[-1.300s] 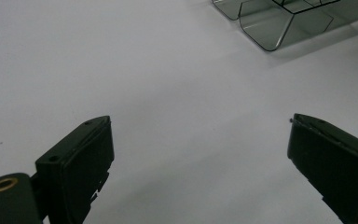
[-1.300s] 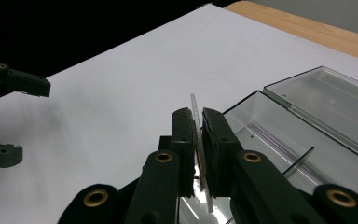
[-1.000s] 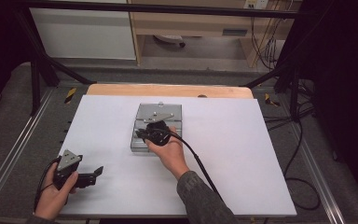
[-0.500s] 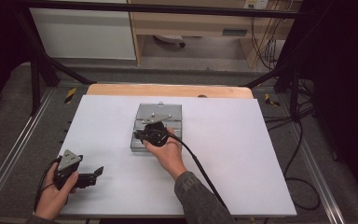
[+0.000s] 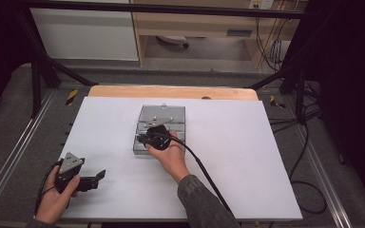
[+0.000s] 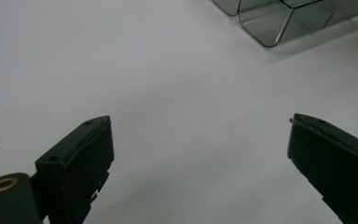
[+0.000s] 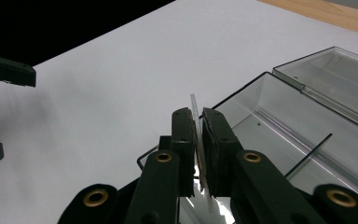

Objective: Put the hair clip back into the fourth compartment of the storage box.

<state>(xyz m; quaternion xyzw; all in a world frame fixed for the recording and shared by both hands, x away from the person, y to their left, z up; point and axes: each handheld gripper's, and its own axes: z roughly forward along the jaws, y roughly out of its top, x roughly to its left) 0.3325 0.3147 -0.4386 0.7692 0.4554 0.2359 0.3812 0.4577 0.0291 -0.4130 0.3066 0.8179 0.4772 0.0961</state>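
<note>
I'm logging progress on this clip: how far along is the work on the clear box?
Done: the clear box stands open on the white table, lid laid back. In hand: the right gripper is shut on the box's thin near wall. The left gripper rests open near the table's edge, holding nothing. What comes next for the box the pictures don't settle.

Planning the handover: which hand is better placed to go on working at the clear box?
Right. The right gripper is at the clear box, fingers shut on its thin wall. The left gripper sits open, apart from it.

White table top (image 5: 247, 156), grey floor (image 5: 104, 78), wooden shelf (image 5: 195, 23), black frame (image 5: 43, 61)
</note>
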